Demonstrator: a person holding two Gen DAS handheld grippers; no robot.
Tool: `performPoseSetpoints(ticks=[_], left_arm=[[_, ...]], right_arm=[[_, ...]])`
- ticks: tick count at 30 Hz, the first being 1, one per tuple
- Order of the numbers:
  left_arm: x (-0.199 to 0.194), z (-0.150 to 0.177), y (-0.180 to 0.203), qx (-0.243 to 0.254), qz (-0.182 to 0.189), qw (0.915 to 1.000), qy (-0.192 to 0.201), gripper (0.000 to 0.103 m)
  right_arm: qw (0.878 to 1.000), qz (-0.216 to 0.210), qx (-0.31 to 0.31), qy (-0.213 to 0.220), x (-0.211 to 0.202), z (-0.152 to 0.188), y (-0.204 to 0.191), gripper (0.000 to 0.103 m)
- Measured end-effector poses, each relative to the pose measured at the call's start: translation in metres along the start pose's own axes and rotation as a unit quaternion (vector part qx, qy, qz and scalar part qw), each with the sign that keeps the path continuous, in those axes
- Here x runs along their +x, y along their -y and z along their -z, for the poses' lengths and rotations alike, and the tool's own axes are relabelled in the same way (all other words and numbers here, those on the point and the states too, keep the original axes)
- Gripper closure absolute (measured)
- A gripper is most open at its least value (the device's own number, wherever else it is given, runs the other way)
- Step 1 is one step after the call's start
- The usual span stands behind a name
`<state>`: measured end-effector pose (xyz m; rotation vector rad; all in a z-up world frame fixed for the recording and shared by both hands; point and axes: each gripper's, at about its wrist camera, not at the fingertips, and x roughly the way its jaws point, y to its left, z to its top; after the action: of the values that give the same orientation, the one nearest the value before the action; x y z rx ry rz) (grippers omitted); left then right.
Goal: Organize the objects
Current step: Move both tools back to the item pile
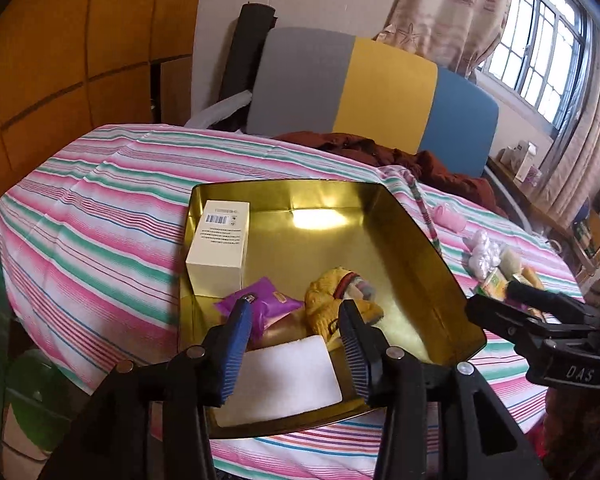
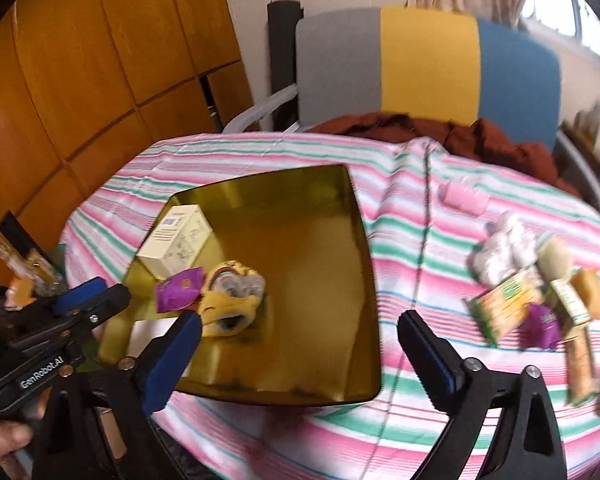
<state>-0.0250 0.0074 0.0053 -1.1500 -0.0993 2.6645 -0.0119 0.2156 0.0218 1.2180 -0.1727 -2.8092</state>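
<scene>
Blue-padded fingers of the left gripper are held moderately apart, empty, above a white pad in the gold tin. Right gripper is spread wide, nothing held; snack packets are seen beyond its right finger. Blurred motion could cause a mis-grasp or a clipped tin rim.

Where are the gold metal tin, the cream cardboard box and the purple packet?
Gold metal tin (image 1: 428,280), left wrist view, bare right wall.
Cream cardboard box (image 1: 216,252), left wrist view, top face.
Purple packet (image 2: 178,286), right wrist view, middle.
</scene>
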Motion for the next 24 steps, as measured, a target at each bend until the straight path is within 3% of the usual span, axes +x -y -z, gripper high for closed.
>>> performPoseSetpoints(ticks=[6,24], left_arm=[[0.005,0.005,0.011,0.014,-0.038,0.9992,-0.003,0.058],[0.008,0.004,0.036,0.052,0.004,0.9986,-0.013,0.058]], right_arm=[[0.998,0.049,-0.017,0.033,-0.008,0.004,0.000,0.001],[0.997,0.074,0.029,0.024,-0.009,0.017,0.050,0.000]])
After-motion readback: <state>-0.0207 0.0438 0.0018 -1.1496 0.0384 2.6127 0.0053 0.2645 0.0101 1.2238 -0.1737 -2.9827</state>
